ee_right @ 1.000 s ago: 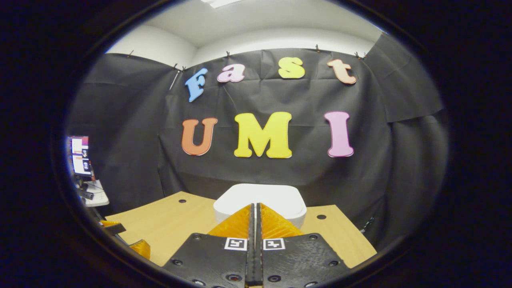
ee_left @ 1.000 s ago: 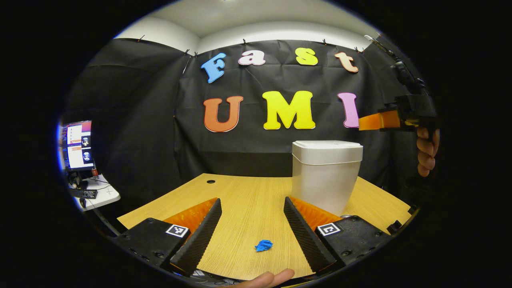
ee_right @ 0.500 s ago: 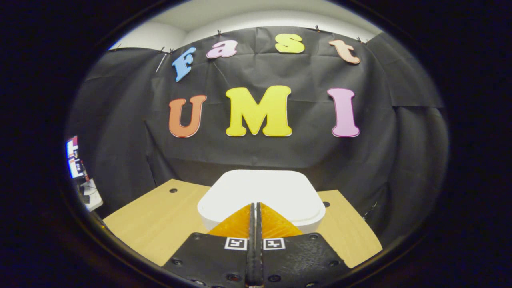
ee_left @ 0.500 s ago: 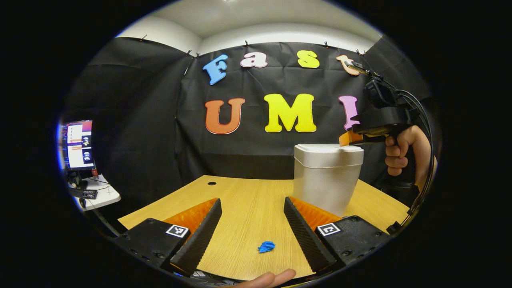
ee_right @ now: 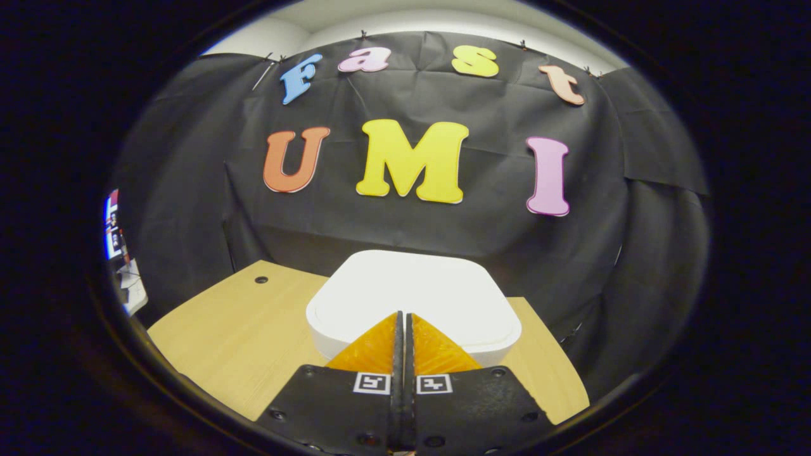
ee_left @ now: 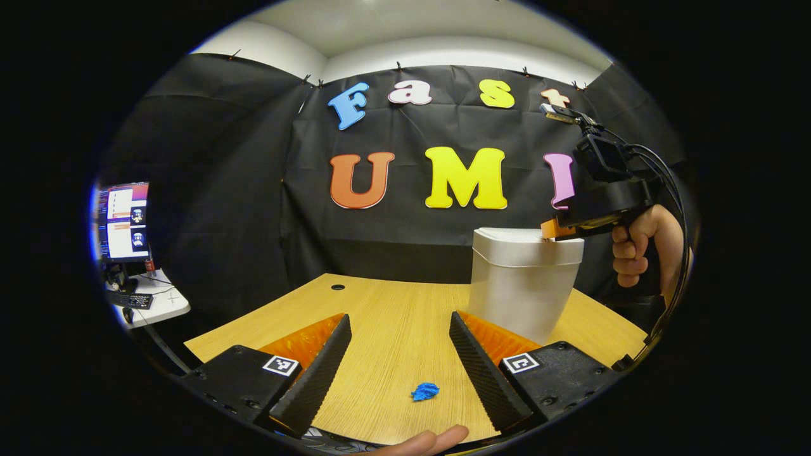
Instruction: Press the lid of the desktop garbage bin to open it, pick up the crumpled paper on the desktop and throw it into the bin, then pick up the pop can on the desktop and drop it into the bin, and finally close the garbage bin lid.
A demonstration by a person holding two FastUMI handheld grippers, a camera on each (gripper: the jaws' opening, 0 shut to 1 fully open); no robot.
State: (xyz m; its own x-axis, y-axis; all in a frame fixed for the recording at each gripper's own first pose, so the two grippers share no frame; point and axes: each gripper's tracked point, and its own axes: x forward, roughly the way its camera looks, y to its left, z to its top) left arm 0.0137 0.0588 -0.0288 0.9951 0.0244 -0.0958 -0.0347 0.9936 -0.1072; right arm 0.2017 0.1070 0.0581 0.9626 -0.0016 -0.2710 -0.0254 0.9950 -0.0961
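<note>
While the right hand-held gripper (ee_right: pixel 402 316), clenched tight, touches the white bin's lid (ee_right: pixel 412 288), the lid is down. The left hand-held gripper (ee_left: pixel 399 329) is spread wide above blue crumpled paper (ee_left: pixel 424 391) on the worktop (ee_left: pixel 386 310).

No readable text on any object here.

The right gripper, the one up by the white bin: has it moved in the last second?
Yes. In the left gripper view the right gripper has come in and down from beside the bin onto its lid, fingers closed.
</note>
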